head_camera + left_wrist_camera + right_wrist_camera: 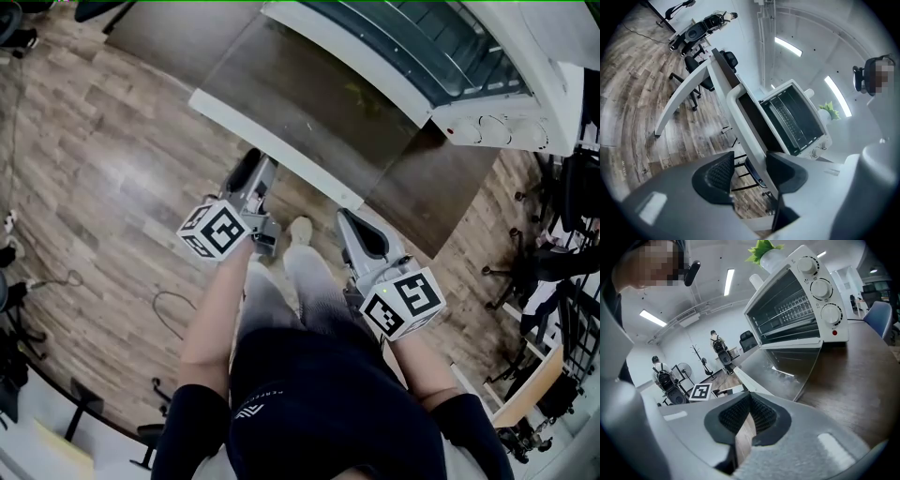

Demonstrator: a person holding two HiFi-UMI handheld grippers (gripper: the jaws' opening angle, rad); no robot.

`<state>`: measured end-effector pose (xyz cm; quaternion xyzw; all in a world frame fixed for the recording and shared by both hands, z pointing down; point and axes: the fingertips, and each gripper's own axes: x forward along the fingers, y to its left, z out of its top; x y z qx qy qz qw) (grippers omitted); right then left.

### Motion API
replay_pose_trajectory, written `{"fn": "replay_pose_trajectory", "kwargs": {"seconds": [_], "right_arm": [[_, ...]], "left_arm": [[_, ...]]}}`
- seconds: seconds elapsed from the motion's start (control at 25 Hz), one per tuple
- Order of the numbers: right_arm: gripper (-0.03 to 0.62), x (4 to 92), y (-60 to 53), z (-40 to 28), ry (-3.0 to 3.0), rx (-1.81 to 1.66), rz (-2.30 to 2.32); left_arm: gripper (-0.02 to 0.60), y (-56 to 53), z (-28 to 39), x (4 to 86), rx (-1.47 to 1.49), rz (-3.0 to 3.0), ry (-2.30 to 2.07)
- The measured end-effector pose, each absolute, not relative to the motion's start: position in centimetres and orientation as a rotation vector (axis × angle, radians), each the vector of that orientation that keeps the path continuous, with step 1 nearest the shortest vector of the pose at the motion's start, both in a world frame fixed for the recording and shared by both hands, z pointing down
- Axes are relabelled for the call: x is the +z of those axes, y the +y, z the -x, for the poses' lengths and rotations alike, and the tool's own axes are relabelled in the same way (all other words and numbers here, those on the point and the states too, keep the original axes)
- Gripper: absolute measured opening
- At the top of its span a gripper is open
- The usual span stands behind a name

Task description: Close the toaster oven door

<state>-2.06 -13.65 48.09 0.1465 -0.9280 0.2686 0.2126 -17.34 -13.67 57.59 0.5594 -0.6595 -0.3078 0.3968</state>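
The toaster oven [497,122] stands on the dark counter [459,183] at the upper right of the head view. It is white, and the right gripper view shows three knobs [820,287] running down its front panel. Its glass door [309,103] is dropped open and reaches out toward the person, with the white handle bar [277,150] along its free edge. A wire rack shows inside the oven, and green leaves [764,247] rise behind its top.

Both tools are held low on the person's side of the door, over the wooden floor [112,187]. The left tongs [750,161] are open, with the dark ribbed pads well apart and nothing between them. Their view looks up past the handle bar to the oven front and the ceiling lights. In the head view their tips sit just short of the left part of the bar, and I cannot tell whether they touch it.

The right tongs [750,397] are closed, pad tips pressed together and gripping nothing. They point at the bar near its right end, close under the door's edge, but contact is not clear
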Motion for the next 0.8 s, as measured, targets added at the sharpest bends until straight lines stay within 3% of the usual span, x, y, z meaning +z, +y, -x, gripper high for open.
{"fn": "replay_pose_trajectory", "kwargs": {"seconds": [0.8], "right_arm": [[0.003, 48.8, -13.9, 0.3, -2.544, 0.753, -0.461]], "left_arm": [[0.206, -15.0, 17.2, 57.9, -0.83, -1.477, -1.606]]}}
